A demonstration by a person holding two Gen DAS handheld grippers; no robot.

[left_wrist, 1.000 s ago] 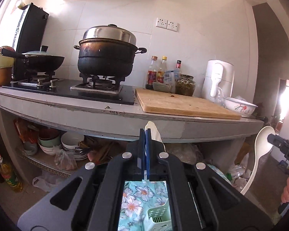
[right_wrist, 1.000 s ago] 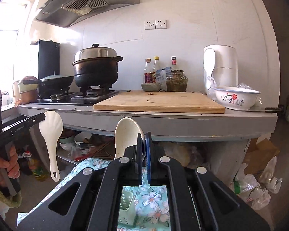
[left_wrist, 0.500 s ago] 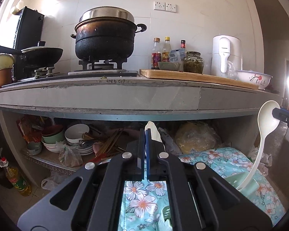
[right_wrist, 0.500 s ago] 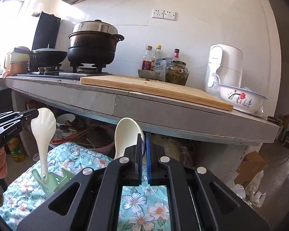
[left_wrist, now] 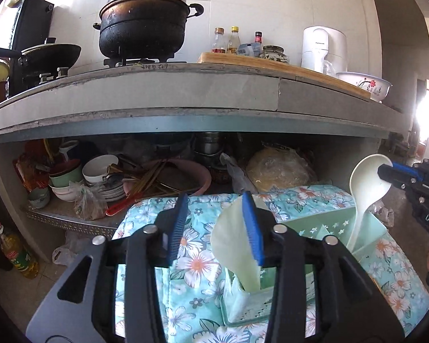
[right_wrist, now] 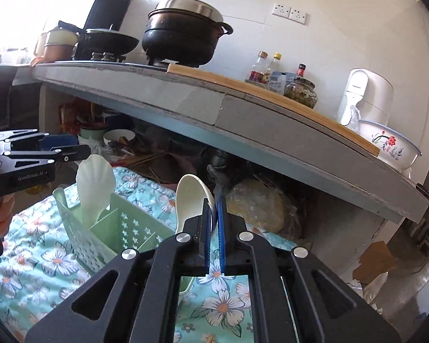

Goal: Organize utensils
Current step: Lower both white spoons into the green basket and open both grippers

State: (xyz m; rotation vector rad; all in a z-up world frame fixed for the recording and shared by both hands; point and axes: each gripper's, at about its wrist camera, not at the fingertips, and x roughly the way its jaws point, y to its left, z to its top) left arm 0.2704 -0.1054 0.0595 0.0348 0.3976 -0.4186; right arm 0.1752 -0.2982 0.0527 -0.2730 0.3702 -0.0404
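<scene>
- Left gripper (left_wrist: pixel 216 230): jaws wide apart, holding nothing. Pale rice paddle (left_wrist: pixel 237 254) stands free in the near-left compartment of the green utensil caddy (left_wrist: pixel 309 228), leaning against the right finger's blue pad.
- Right gripper (right_wrist: pixel 213 228): jaws narrow, clamped on the bowl end of the white ladle (right_wrist: pixel 190 200). Handle points down; in the left wrist view its lower end is already inside the caddy's far-right compartment.
- Caddy sits on the floral cloth (left_wrist: pixel 194 260), on a low surface in front of the open shelf under the counter (left_wrist: pixel 186 94).
- Right view confirms it: paddle upright in the caddy, the left gripper's fingers just above and left of its blade, not gripping.
- Progress, my read: paddle is placed, ladle is seated but not let go. Left to do: open right jaws, pull both grippers clear. Can't tell whether more utensils are waiting.
- Versus half a second ago: left jaws were shut on the paddle, now open, so the release has happened. Both grippers have dropped lower; counter top mostly out of sight in the left view, under-counter shelf fills it. Ladle tip has gone from just at the caddy to inside it.
</scene>
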